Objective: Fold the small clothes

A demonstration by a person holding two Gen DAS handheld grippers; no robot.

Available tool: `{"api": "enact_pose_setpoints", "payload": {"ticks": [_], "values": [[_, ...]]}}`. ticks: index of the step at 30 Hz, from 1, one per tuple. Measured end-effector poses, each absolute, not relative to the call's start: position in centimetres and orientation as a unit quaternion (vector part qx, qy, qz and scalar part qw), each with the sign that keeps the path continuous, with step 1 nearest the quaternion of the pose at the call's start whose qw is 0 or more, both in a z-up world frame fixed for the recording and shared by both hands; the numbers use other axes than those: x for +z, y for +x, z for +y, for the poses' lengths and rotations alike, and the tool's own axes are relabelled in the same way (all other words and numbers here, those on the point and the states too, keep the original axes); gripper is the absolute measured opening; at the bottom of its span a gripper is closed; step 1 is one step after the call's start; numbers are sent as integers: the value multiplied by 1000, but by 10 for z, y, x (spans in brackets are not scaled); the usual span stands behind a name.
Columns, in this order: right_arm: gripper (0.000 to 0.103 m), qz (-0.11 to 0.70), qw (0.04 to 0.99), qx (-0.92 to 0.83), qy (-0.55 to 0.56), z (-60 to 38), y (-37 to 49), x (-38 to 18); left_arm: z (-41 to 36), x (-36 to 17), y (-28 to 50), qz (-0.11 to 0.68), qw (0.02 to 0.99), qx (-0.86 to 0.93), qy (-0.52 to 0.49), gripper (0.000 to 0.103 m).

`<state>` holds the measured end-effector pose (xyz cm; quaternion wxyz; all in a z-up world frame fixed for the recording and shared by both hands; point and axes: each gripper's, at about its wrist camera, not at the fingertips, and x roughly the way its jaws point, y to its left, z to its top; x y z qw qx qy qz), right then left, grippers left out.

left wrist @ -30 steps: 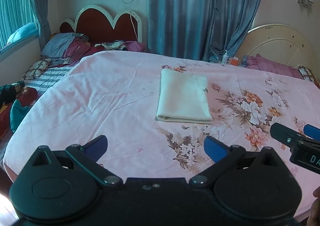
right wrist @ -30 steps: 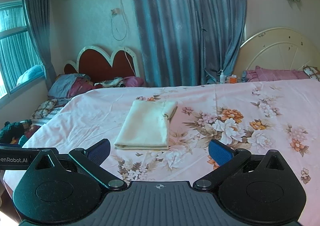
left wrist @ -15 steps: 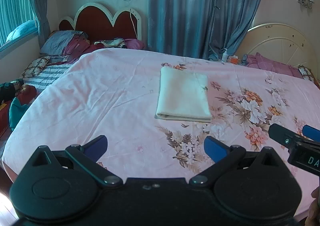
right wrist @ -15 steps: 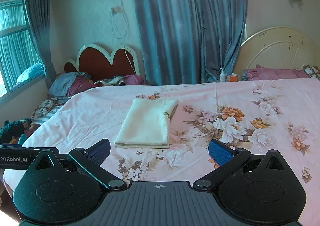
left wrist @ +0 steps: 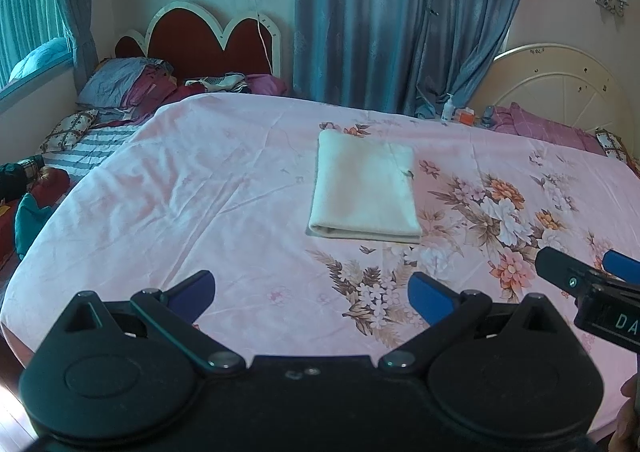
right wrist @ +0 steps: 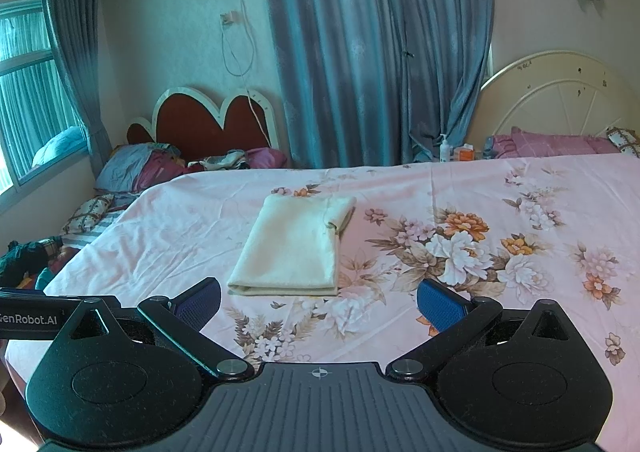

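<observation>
While both tools hang over the near edge of the bed, the left gripper (left wrist: 310,294) has its blue-padded fingers (left wrist: 430,298) spread wide with nothing between them, and the right gripper (right wrist: 320,302) is likewise spread wide and empty. At the right edge of the left wrist view, part of the right gripper juts in beside the left one, apart from it. Below them lies the pink bedsheet (left wrist: 192,204), plain and creased on the left side, printed with large flowers (right wrist: 460,248) on the right. Farther out, near the middle of the bed, rests the cream cloth (left wrist: 364,192), folded into a neat rectangle, its doubled edge facing the grippers, well clear of both sets of fingers. It lies flat, just left of the flower print. Beyond the bed on the left stands a red scalloped headboard (right wrist: 212,120) with a heap of pillows and clothes (left wrist: 128,86) at its foot. Grey-blue curtains (right wrist: 380,52) hang behind the middle, and a cream round headboard (right wrist: 560,96) rises to the right.
</observation>
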<state>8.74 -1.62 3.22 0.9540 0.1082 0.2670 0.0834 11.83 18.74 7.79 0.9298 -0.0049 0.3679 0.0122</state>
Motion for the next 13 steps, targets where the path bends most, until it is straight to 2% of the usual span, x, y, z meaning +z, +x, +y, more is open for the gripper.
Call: {"api": "enact_pose_setpoints", "payload": {"ticks": [7, 10, 13], "values": [[103, 282, 950, 73, 109, -21, 99, 20, 184, 65, 136, 365, 930, -21, -20, 102], [103, 290, 949, 63, 110, -25, 107, 14, 182, 59, 151, 372, 927, -35, -25, 98], [103, 300, 946, 49, 112, -32, 116, 6, 184, 49, 167, 361, 931, -41, -32, 101]]}}
